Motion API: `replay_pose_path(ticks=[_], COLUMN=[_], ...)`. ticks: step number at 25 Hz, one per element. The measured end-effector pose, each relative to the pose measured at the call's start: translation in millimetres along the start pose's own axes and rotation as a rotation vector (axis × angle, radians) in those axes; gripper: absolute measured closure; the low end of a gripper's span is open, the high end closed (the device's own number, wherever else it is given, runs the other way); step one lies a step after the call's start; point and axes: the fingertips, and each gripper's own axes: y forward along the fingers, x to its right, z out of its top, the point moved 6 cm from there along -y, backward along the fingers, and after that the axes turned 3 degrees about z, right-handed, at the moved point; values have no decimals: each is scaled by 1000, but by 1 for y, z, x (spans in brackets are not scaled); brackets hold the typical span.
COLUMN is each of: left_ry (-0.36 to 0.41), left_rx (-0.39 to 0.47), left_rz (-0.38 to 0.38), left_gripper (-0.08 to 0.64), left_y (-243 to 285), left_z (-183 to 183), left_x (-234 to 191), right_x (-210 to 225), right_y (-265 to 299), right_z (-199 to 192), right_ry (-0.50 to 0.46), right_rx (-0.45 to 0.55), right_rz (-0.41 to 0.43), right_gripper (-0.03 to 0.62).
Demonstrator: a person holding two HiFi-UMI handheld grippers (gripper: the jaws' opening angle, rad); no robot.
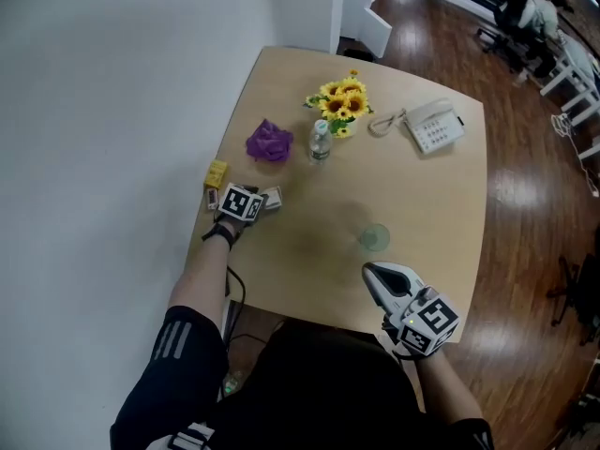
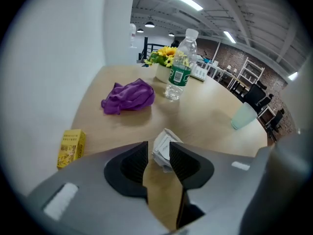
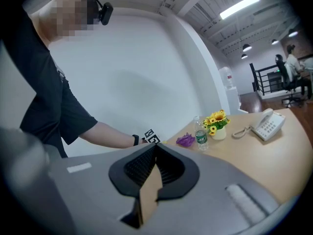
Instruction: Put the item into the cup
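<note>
Near the left edge of the wooden table [image 1: 422, 195], the left gripper [image 2: 158, 149] has its jaws clamped on a small white packet [image 2: 164, 142], well apart from the translucent green cup [image 1: 374, 238], while the right gripper [image 3: 155, 147], jaws pressed together and empty, sits near that cup.

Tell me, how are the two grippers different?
The left gripper has its jaws squeezed on a small white packet; the right gripper has its jaws shut together with nothing between them. The left gripper is by the table's left edge, near the yellow box; the right gripper is at the near edge, close to the cup. Both are grey with black jaws and a marker cube.
</note>
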Motion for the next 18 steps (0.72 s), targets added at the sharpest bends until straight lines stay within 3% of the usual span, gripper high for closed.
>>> replay_pose_path(ticks=[6, 18], left_ry=[-61, -23], left_rx=[-42, -84], left_rz=[-24, -66], left_gripper=[435, 516], left_y=[16, 27], left_z=[-4, -8], left_x=[-9, 2], right_x=[12, 19], right_y=[-2, -1], right_z=[-3, -5], right_ry=[19, 32], right_rx=[-14, -6], right_rz=[-9, -16], right_gripper=[584, 584])
